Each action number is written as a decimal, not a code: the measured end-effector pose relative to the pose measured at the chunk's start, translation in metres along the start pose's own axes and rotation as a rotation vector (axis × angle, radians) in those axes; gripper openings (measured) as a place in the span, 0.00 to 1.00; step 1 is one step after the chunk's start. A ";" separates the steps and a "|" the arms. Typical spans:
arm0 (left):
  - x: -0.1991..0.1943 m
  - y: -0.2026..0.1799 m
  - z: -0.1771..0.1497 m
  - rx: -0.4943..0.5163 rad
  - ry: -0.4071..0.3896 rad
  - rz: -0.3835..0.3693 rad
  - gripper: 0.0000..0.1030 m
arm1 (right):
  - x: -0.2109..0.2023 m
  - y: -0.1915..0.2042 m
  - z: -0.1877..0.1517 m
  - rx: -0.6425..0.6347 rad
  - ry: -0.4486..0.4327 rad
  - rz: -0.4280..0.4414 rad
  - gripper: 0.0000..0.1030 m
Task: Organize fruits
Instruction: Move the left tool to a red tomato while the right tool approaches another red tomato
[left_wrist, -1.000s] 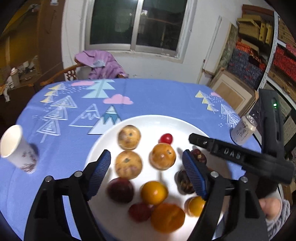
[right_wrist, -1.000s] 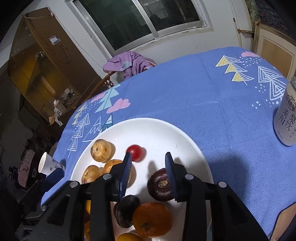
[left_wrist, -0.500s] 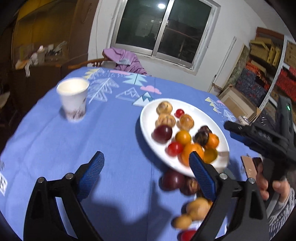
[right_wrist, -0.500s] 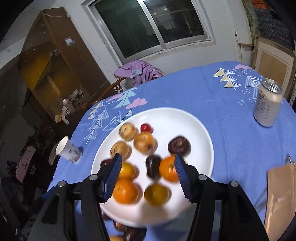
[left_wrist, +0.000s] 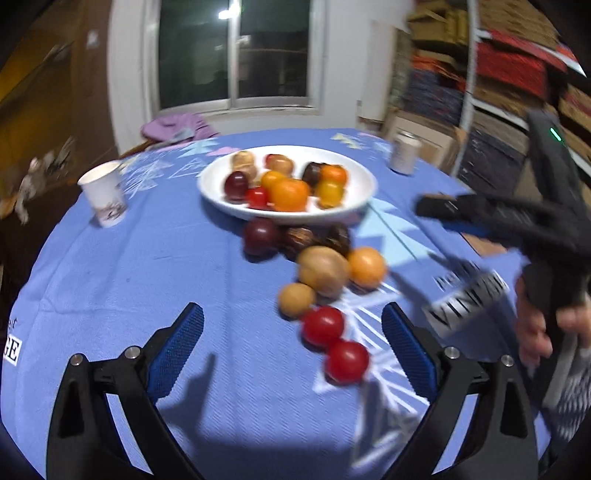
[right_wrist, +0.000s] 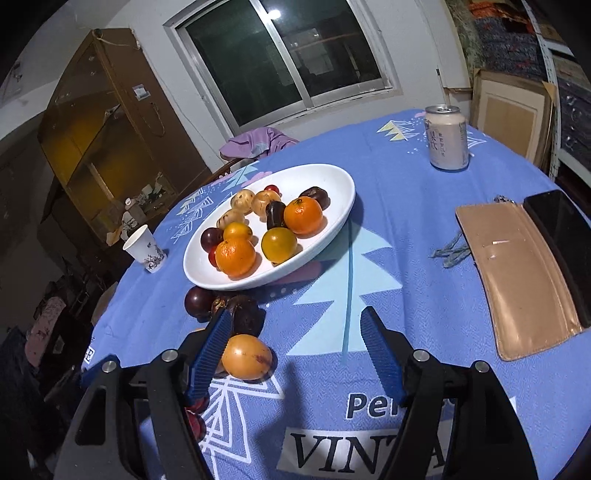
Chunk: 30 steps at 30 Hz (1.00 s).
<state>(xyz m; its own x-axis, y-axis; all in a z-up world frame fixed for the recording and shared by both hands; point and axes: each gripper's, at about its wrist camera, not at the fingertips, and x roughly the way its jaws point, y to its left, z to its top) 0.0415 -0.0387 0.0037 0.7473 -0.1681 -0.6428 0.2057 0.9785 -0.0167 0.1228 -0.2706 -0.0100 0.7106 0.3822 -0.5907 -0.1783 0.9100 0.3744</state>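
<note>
A white plate holds several fruits: oranges, yellow, brown and dark ones. More fruit lies loose on the blue cloth in front of it: two red tomatoes, a brown fruit, an orange fruit and dark purple fruits. My left gripper is open and empty, near the tomatoes. My right gripper is open and empty, its left finger beside the loose orange fruit.
A paper cup stands left of the plate. A drink can stands at the back right. A tan pouch and a dark phone lie on the right. A chair with purple cloth is behind the table.
Both grippers have pulled back from above the plate toward the table's near edge. The loose fruit in front of the plate has come into view.
</note>
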 end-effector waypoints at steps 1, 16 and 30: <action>0.000 -0.007 -0.004 0.025 0.006 -0.010 0.92 | 0.000 0.000 0.000 0.002 -0.003 -0.001 0.71; 0.019 -0.020 -0.007 0.067 0.116 -0.145 0.63 | 0.003 0.003 0.000 -0.003 0.017 0.007 0.71; 0.035 -0.014 -0.011 0.021 0.220 -0.187 0.56 | 0.015 0.041 -0.020 -0.136 0.168 0.206 0.71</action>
<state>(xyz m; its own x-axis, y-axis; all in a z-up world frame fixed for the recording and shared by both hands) 0.0578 -0.0571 -0.0272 0.5404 -0.3131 -0.7810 0.3415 0.9299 -0.1366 0.1121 -0.2240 -0.0179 0.5290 0.5722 -0.6267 -0.4050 0.8192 0.4061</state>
